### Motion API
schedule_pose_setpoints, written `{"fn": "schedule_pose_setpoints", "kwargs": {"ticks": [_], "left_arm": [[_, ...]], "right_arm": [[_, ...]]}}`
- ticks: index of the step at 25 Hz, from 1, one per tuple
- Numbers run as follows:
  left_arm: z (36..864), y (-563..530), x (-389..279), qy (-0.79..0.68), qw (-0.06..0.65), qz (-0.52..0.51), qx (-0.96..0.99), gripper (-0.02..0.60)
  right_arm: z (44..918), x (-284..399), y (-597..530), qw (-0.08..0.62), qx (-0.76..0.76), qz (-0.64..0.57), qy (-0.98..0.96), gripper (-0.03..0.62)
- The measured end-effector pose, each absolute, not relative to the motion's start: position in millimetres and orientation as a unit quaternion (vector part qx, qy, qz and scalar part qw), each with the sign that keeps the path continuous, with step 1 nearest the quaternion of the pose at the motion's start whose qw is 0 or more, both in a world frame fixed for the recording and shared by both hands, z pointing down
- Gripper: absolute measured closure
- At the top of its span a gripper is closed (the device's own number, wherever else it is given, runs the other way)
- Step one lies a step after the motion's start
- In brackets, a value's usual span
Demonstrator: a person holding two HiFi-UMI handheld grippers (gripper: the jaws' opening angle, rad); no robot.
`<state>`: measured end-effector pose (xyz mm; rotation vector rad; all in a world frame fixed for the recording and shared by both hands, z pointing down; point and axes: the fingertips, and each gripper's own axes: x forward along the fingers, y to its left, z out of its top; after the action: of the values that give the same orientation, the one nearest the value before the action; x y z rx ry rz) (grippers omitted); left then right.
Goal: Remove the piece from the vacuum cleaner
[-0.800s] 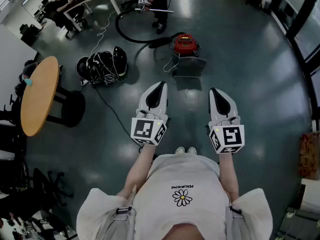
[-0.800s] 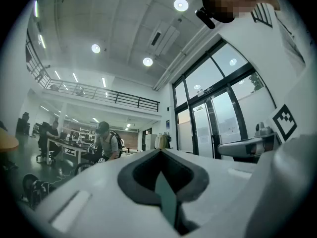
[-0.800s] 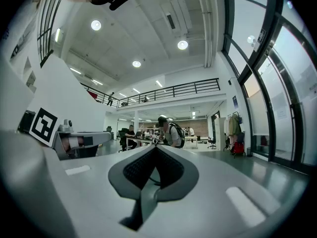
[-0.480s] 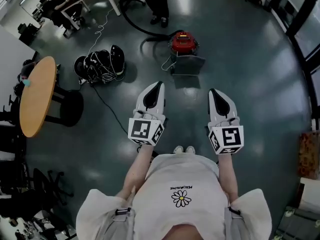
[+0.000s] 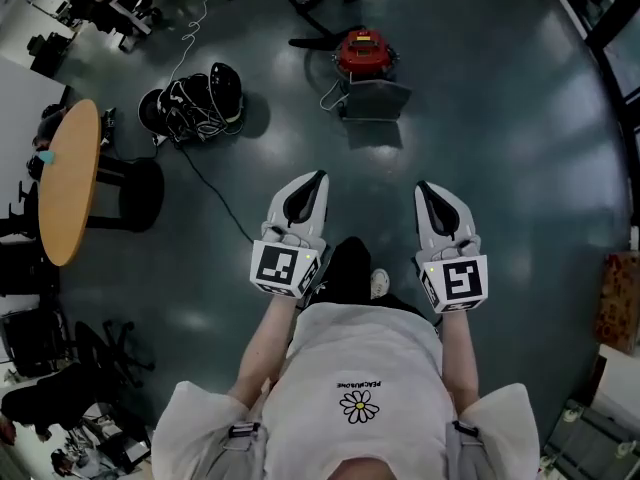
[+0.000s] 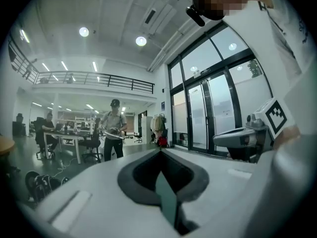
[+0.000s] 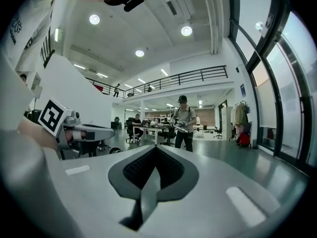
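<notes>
While no counter shows in any view, positions are given here against the floor and the person. In the head view, the left gripper and the right gripper are held side by side in front of the person's chest, level with each other and apart. Both point toward the vacuum cleaner. This is a red canister standing on the dark floor, well apart from both grippers, at the far side of the scene. A grey panel-like part sits just in front of the canister, and a black hose leads off behind it. The view does not show whether the grey part is the piece to be removed. A round wooden table stands at the far left, clear of the work. In the left gripper view, the two jaws are closed tip to tip with nothing between them. A standing person across the hall holds a long pale tube, and the vacuum cleaner itself is hidden below the gripper body. In the right gripper view, the jaws are likewise closed together and empty, and the same standing person appears beyond them. Judged from these views, the task has not started: no part is gripped and no contact is made. The approach, the opening of the jaws, the grasp and the removal of the piece all remain.
</notes>
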<state>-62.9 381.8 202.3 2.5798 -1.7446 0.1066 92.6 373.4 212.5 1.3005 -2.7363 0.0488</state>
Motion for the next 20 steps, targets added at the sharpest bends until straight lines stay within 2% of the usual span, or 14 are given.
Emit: {"fn": "schedule_pose_setpoints", "kwargs": {"ticks": [7,17,20], "left_arm": [[261.8,302.5,-88.2,-0.56,0.071,0.049,0.824,0.578],[297.9,101.4,-131.0,-0.517,0.086,0.106,0.845,0.579],[316.5,53.8,-125.2,-0.495,0.103,0.133,0.852,0.579]], "right_arm": [[262.6,68.9,295.4,0.075,0.399,0.05,-0.912,0.569],[281.2,37.9,108.8,0.103,0.414,0.058,-0.903,0.568],[311.8,39.3,72.5,0.131,0.406,0.077,-0.901,0.542]]}}
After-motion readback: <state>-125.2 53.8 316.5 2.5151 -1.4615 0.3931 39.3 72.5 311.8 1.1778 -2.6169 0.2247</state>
